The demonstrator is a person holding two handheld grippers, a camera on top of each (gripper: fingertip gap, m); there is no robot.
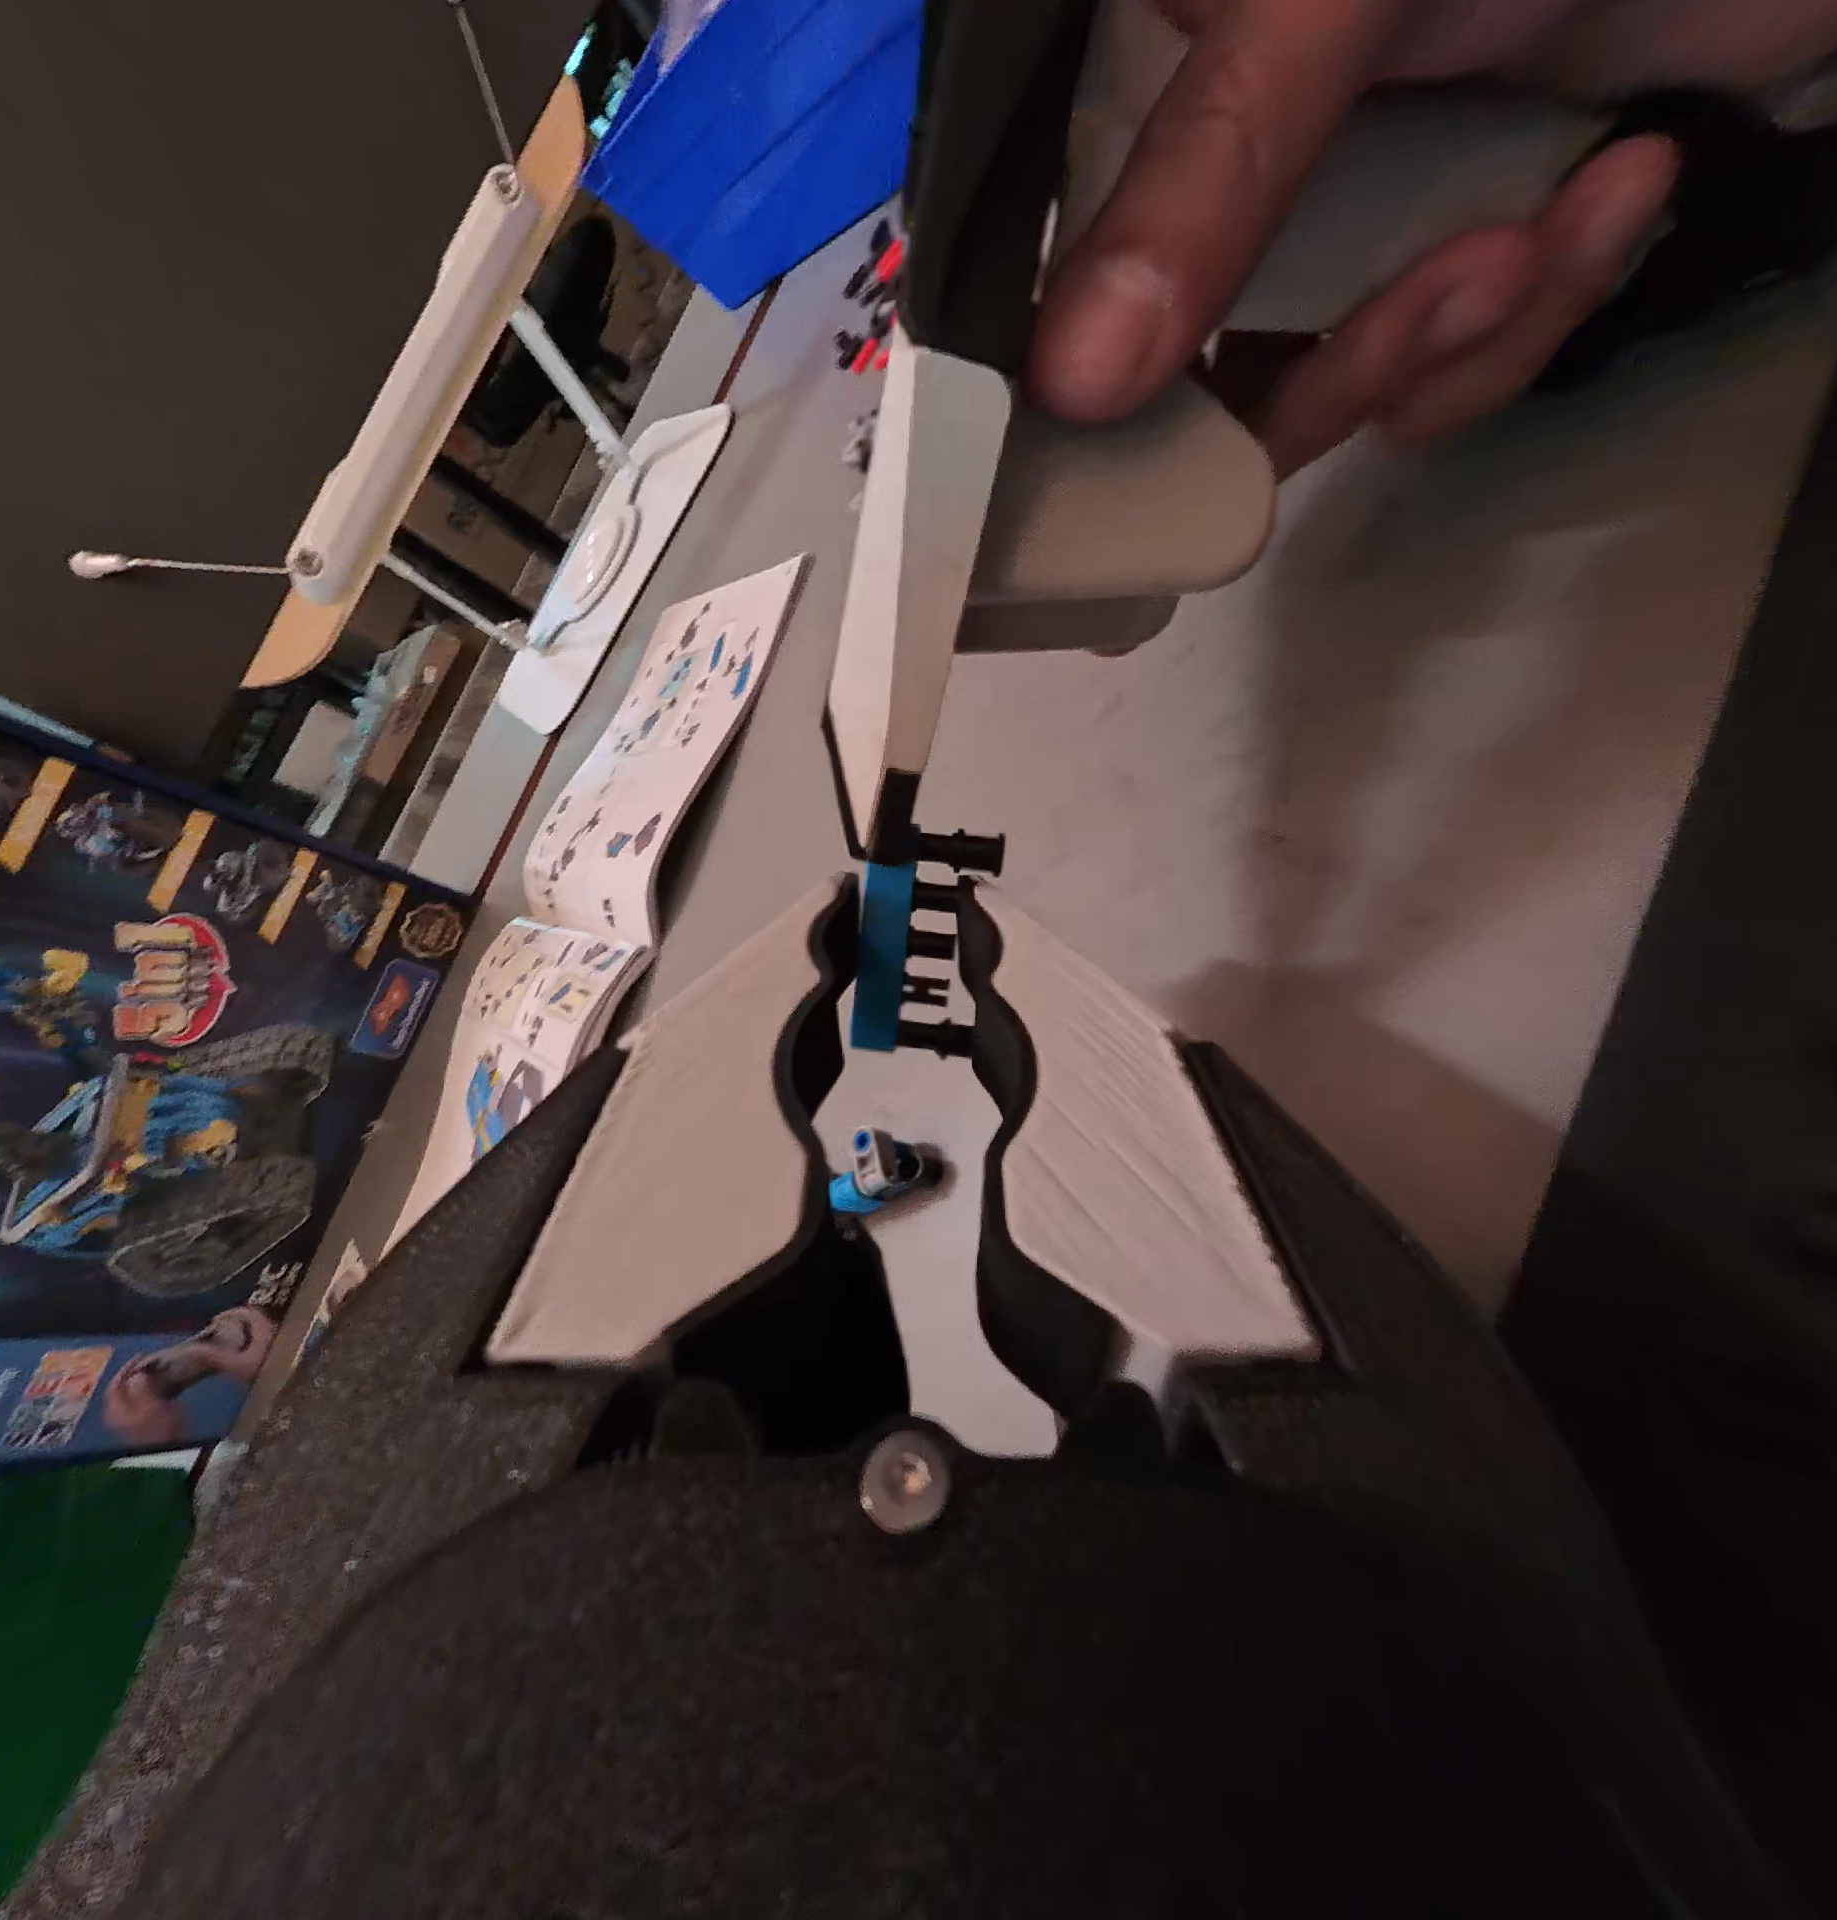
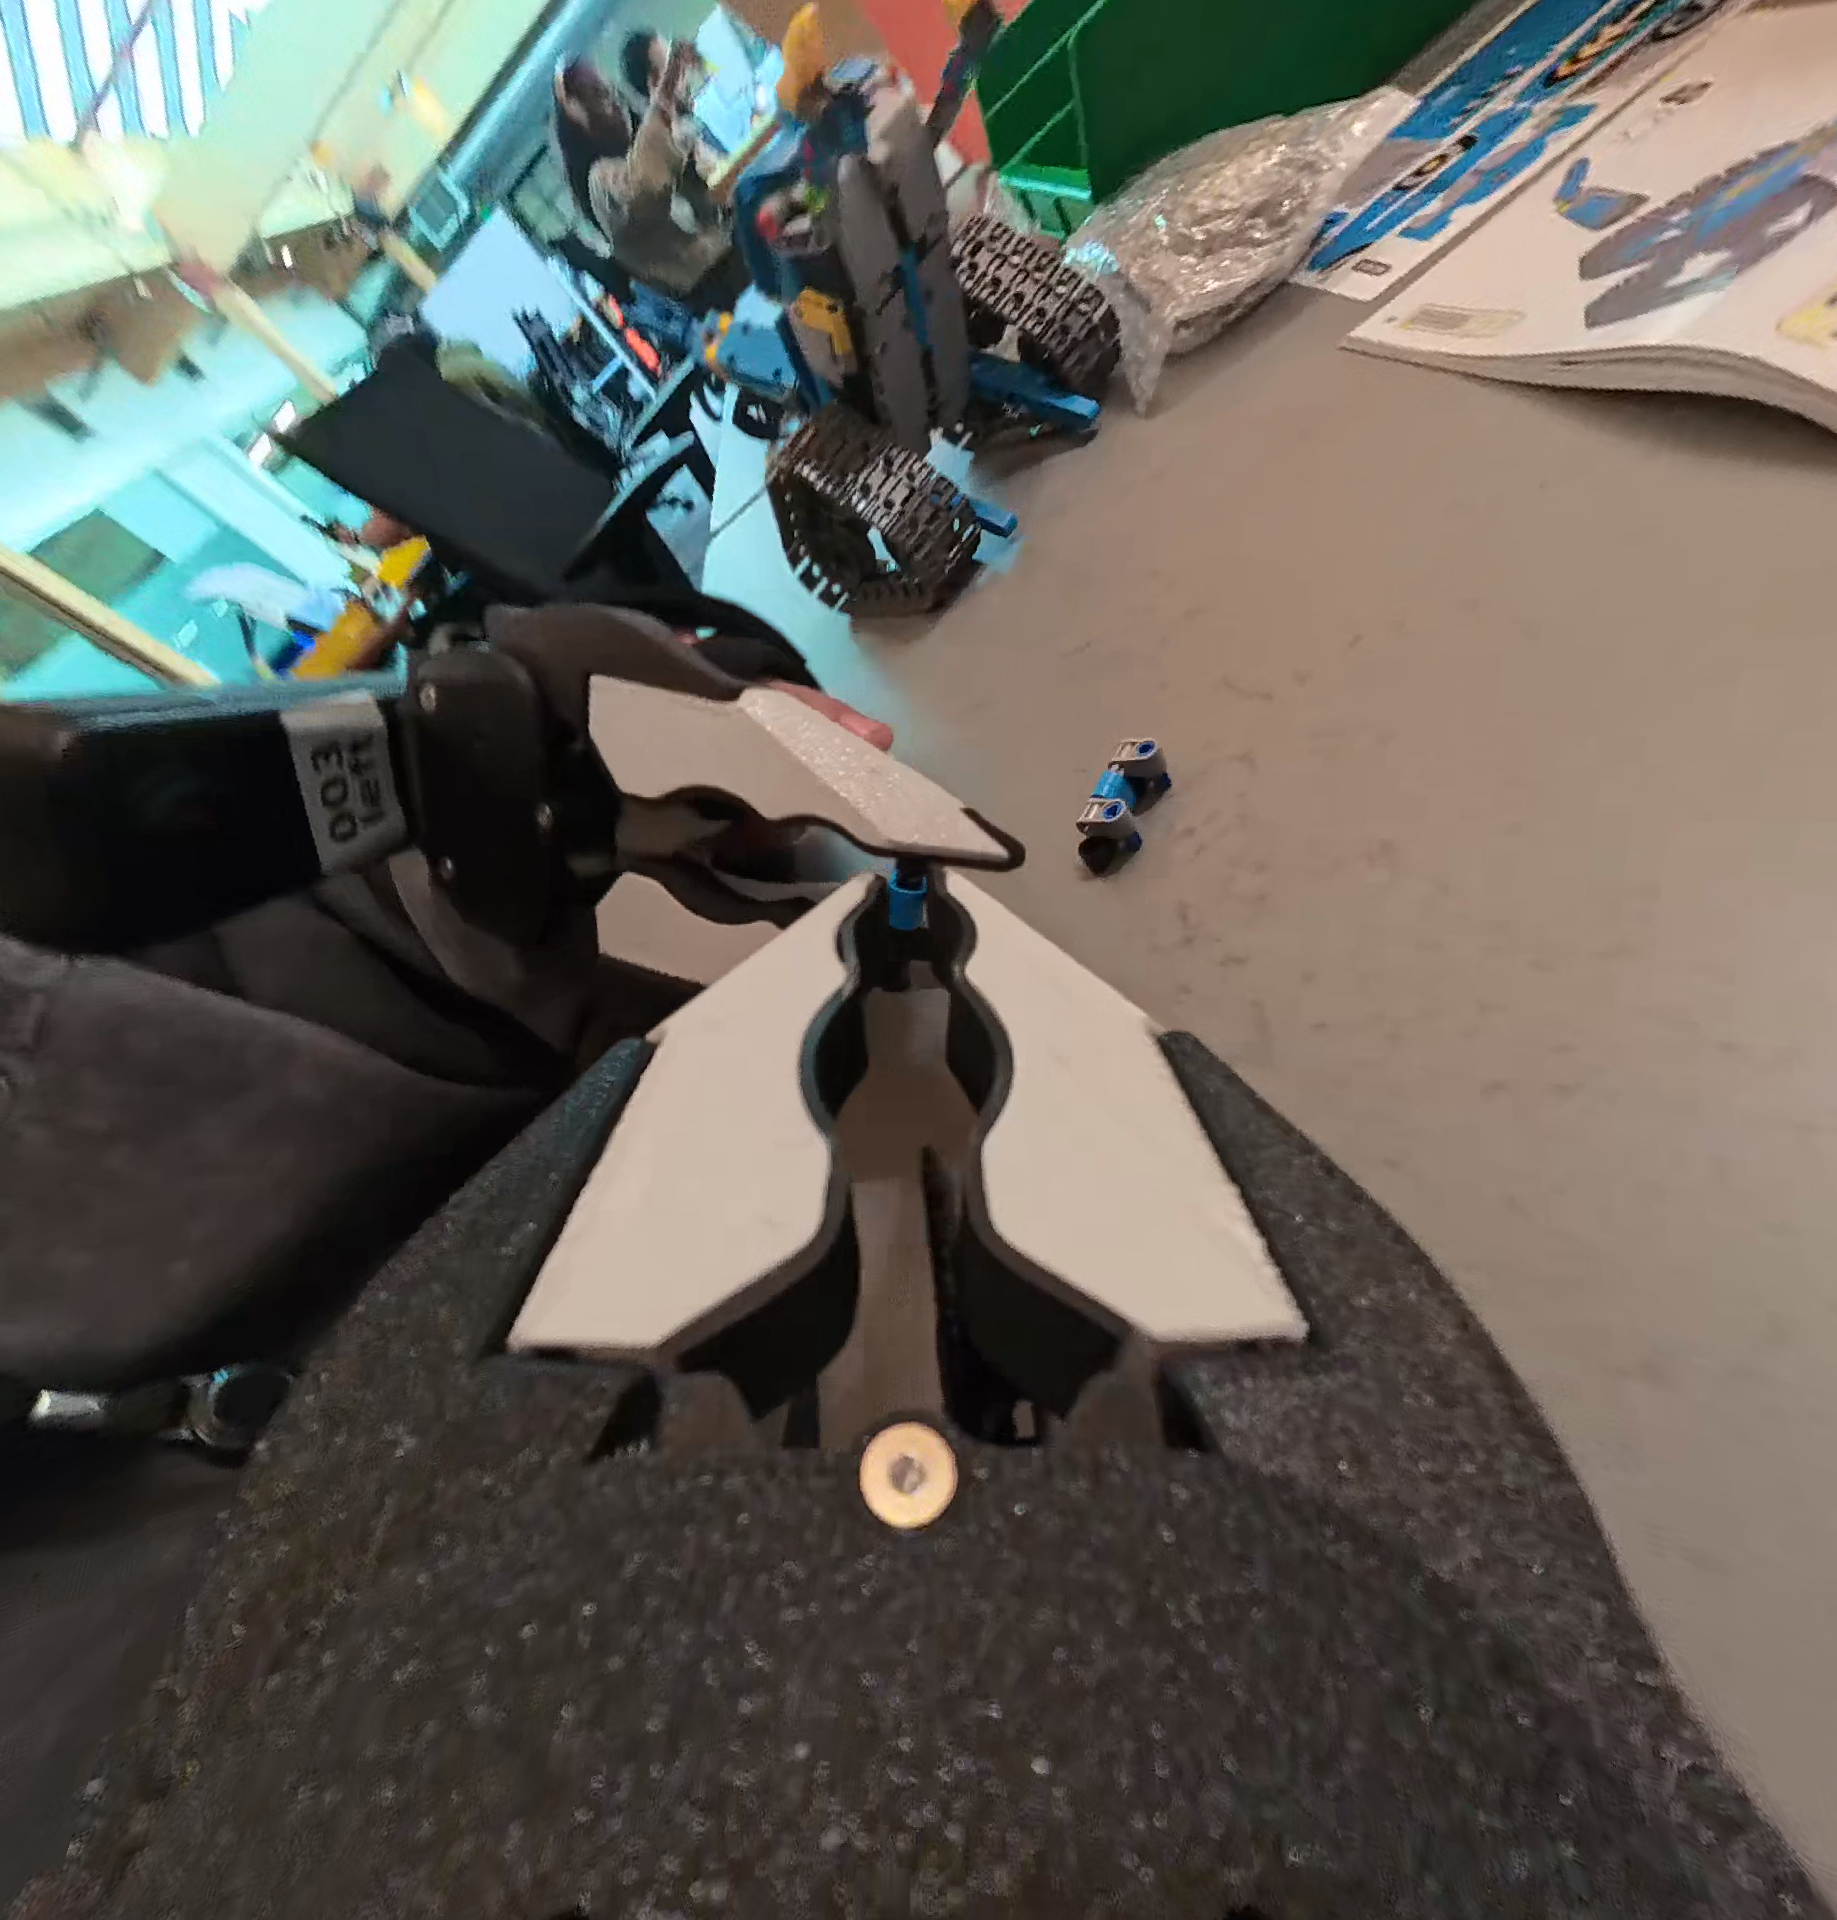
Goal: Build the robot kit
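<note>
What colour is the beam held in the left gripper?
Blue beam, with black pins; clearest in the left wrist view.

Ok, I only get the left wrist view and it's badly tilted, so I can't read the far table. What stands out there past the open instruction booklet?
Observer: A blue-and-grey tracked brick model stands upright on the grey table.
Operator: Anything loose beside it?
Observer: A crinkled clear plastic bag with dark pieces inside lies just to the model's right, in front of a green plastic bin.
Operator: And the right tool's grip?
Observer: Both fingers of the right tool are closed on the end of the blue beam with black pins.
</note>
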